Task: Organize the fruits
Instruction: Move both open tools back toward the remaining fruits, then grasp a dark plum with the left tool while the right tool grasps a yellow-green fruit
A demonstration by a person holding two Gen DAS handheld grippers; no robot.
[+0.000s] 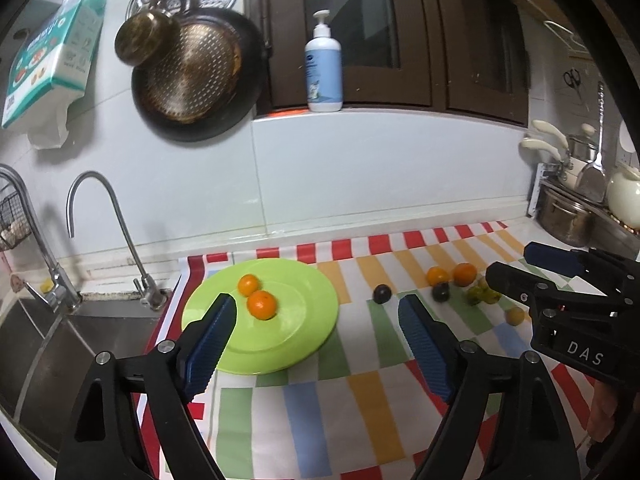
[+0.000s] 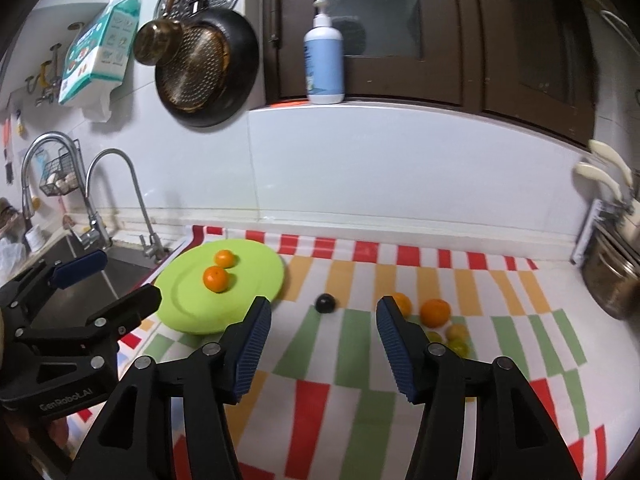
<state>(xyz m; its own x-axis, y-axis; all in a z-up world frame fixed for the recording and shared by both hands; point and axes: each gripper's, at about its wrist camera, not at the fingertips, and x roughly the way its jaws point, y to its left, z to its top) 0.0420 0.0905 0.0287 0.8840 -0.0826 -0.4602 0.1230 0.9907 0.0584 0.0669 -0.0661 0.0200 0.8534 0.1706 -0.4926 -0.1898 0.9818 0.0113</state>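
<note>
Two oranges (image 1: 256, 296) are sitting on the green plate (image 1: 304, 344); two more (image 2: 424, 310) are lying loose on the striped cloth (image 2: 360, 360). Both the left gripper (image 1: 316, 316) and the right gripper (image 2: 324, 320) are hanging spread and empty. The right should be centring over the nearer loose orange before closing gently.

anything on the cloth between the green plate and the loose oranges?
One dark plum between the green plate and the loose oranges; otherwise bare cloth. Clearest in the right wrist view.
</note>
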